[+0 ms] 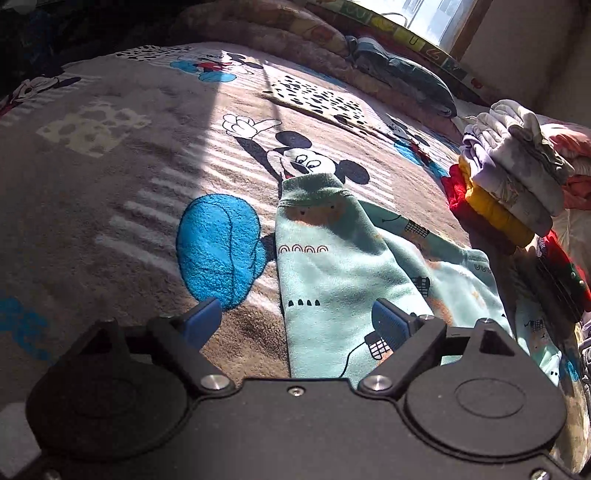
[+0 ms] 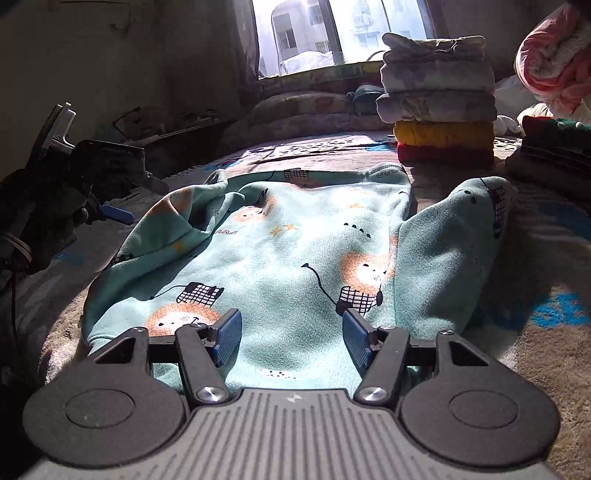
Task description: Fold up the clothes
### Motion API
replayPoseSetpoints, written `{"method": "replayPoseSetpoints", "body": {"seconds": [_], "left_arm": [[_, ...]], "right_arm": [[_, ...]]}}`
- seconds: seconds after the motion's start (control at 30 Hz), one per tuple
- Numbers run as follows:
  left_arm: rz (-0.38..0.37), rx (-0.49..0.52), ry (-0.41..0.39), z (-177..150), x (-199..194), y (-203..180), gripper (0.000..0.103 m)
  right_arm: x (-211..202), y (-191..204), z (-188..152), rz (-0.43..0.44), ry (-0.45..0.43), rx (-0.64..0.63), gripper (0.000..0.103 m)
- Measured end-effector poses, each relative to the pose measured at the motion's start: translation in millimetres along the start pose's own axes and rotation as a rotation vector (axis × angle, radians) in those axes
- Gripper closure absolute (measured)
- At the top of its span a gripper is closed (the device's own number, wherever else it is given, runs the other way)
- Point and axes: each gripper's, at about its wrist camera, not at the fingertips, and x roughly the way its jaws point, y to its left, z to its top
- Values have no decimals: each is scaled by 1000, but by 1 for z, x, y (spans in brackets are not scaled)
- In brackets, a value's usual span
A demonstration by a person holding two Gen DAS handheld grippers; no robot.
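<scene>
Here the mint printed garment [image 2: 280,236] lies spread on the cartoon blanket [image 1: 110,177], its sleeve [image 1: 317,236] stretching lengthwise away from the left gripper [image 1: 297,317], cuff farthest, both that and the right gripper [image 2: 291,336] gaping empty above it.

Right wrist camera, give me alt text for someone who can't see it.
An open right gripper hovers low over a mint-green printed sweatshirt spread on a cartoon-print blanket. A stack of folded clothes stands behind it near a sunlit window; the left gripper shows at far left.
</scene>
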Motion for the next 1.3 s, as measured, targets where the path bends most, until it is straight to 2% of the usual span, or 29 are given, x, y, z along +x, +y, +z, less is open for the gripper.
{"method": "replayPoseSetpoints", "body": {"seconds": [0.13,0.27,0.43,0.57,0.63,0.67,0.7,0.73,0.97,1.3], "left_arm": [[34,9,-2,27,33,-1,29],[50,6,4,48,57,-1,33],[53,-3,11,66,78,-2,53],[56,-15,44,68,96,-2,62],[48,-34,56,66,101,-1,74],[41,-46,53,65,101,0,75],[40,-50,48,64,100,-1,85],[40,-48,41,63,97,-2,99],[29,-5,-48,62,55,-9,100],[49,96,-219,64,-52,-10,100]], "right_arm": [[5,8,-5,2,-6,-40,27],[5,7,-4,9,-8,-37,25],[5,7,-5,13,-11,-35,24],[6,6,-5,15,-14,-35,24],[6,6,-6,16,-15,-36,24],[6,6,-6,16,-15,-36,23],[6,5,-6,16,-16,-37,23],[6,5,-6,17,-16,-37,23],[5,6,-6,13,-20,-40,23],[0,8,-6,-3,-22,-29,24]]}}
